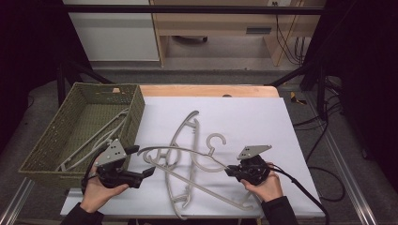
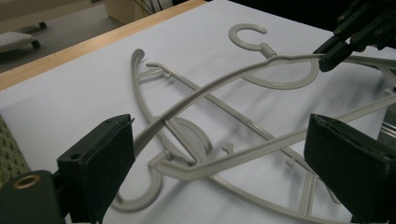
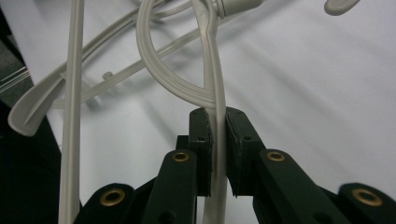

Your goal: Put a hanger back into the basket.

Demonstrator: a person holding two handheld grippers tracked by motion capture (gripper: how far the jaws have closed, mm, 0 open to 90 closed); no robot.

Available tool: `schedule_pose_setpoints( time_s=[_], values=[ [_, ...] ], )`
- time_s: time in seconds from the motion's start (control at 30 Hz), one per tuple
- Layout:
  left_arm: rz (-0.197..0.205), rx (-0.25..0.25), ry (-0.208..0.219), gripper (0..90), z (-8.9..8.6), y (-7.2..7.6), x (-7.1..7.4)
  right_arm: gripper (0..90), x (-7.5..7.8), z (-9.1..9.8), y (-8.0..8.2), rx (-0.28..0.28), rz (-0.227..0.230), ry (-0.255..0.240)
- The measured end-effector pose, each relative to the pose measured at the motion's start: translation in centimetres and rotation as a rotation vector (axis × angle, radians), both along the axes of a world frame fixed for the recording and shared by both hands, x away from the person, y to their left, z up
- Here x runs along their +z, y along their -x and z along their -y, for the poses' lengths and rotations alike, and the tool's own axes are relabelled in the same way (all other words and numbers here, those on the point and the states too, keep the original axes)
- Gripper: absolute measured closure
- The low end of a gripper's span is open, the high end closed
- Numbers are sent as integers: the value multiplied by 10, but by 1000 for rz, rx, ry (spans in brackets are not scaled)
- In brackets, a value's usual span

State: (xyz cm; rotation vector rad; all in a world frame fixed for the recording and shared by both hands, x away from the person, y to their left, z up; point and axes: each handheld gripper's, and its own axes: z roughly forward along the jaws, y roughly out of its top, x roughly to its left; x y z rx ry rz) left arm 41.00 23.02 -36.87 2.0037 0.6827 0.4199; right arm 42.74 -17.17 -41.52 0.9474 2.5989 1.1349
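Basket: green woven basket (image 1: 56,140) at the table's left edge, with pale hangers lying inside it (image 1: 101,133).
Left gripper: left gripper (image 1: 143,161) held in the person's left hand (image 1: 96,192), just right of the basket's near corner; in the left gripper view its two black jaws stand spread wide, pressing on nothing.
Lifted hanger: grey plastic hanger (image 1: 180,151) raised off the sheet, its long curved arm running from beside the left gripper's jaws across to the right gripper; in the left gripper view the free end of that arm (image 2: 154,130) lies just beside the left-hand jaw, and whether it touches the pad cannot be told.
Other hangers: several more grey hangers (image 1: 187,126) lie crossed and tangled on the white sheet (image 1: 253,117), under and behind the lifted one; one hook (image 1: 216,140) curls up near the middle.
Right gripper: right gripper (image 1: 228,171) in the person's right hand (image 1: 267,185), low on the right of the sheet; in the right gripper view its jaws are pinched on the lifted hanger's arm (image 3: 215,154), pads pressing both sides.
Table: wooden edge (image 1: 206,90) shows beyond the sheet.
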Motion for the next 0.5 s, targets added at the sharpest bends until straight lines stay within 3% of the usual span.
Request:
schedule_pose_setpoints(
  time_s=[0.27,0.3,0.37,0.4,0.43,0.5],
  values=[
    [-16,-67,-120,79,23,-10,2,818,10,-6,1,89,8,4],
    [-22,-84,-148,98,29,-13,1,818,11,-7,1,112,13,10],
    [-26,-88,-157,106,32,-14,0,818,11,-8,2,113,7,9],
    [-32,-109,-191,145,37,-17,-1,818,11,-9,2,136,10,14],
    [-32,-109,-191,162,37,-17,-1,818,11,-9,2,136,10,14],
    [-33,-147,-243,207,44,-19,-4,818,10,-11,3,160,3,15]
  ],
)
